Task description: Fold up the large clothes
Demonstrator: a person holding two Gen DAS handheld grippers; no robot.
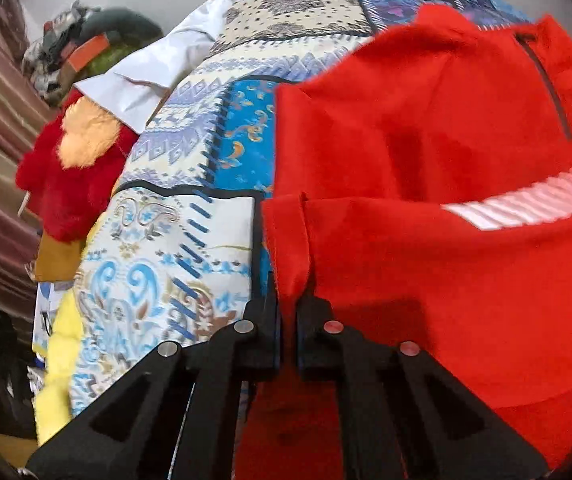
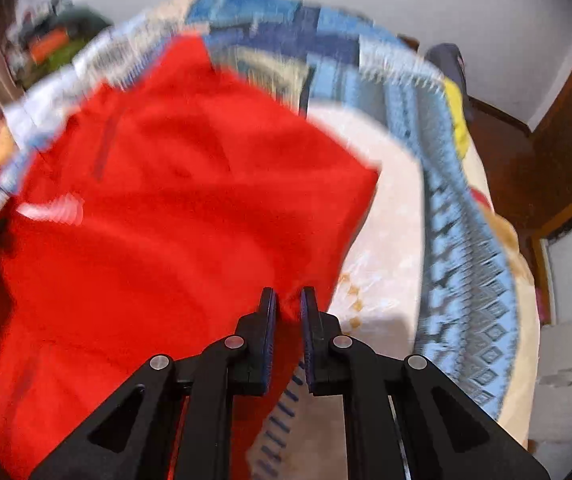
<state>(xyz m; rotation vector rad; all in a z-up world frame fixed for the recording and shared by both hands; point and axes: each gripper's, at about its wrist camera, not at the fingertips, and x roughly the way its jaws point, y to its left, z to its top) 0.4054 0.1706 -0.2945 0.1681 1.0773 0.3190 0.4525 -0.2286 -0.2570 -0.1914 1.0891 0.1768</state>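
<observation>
Red garment (image 1: 425,152) is spread on the patterned bed quilt (image 1: 190,168), partly lifted at its near edge. Left tool (image 1: 287,300) is pinched on a hem corner; right tool (image 2: 288,300) is pinched on the opposite near edge. Judged step: a fold is being carried across. Next move calls for both corners to be taken forward level, laid onto the far part, then released. Right view is motion-blurred.

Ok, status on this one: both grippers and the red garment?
Left gripper shut on red garment edge. Right gripper shut on its other edge. Garment over patterned quilt; white cloth beyond, apart.
</observation>
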